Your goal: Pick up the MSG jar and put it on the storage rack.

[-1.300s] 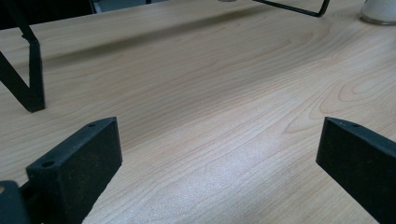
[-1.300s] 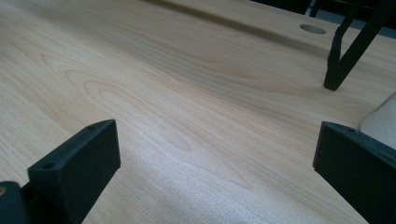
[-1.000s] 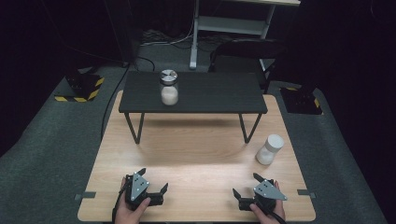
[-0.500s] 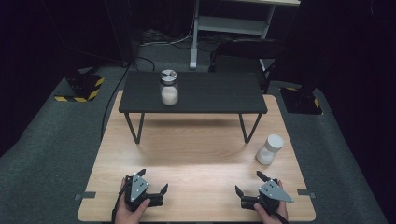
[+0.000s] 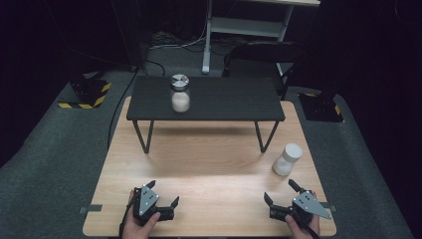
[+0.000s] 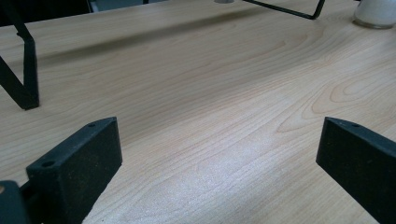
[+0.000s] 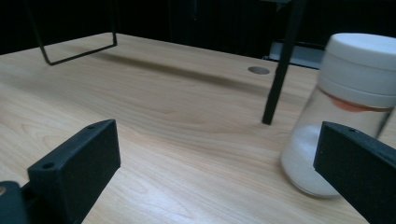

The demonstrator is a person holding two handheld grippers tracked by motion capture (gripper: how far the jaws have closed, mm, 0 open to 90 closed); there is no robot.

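A glass jar with a silver lid (image 5: 179, 93), partly full of white powder, stands on the left half of a low black table (image 5: 234, 102). A second jar with a white lid (image 5: 287, 159) (image 7: 350, 107) stands on the wooden tabletop (image 5: 209, 164) at the right. My left gripper (image 5: 163, 192) (image 6: 219, 154) rests open near the front edge, with only bare wood between its jaws. My right gripper (image 5: 278, 190) (image 7: 217, 158) is open too. The white-lidded jar stands just ahead of it, to the right, partly behind the right jaw. The same jar (image 6: 376, 11) shows far off in the left gripper view.
The black table's thin legs (image 5: 144, 137) (image 7: 280, 70) (image 6: 23, 70) stand on the wood ahead of both grippers. A round hole (image 7: 258, 70) sits in the tabletop near one leg. Striped floor bases (image 5: 87, 94) and a chair (image 5: 259, 55) lie beyond the table.
My right gripper has shifted slightly to the right along the front edge. The left gripper and both jars have stayed put.
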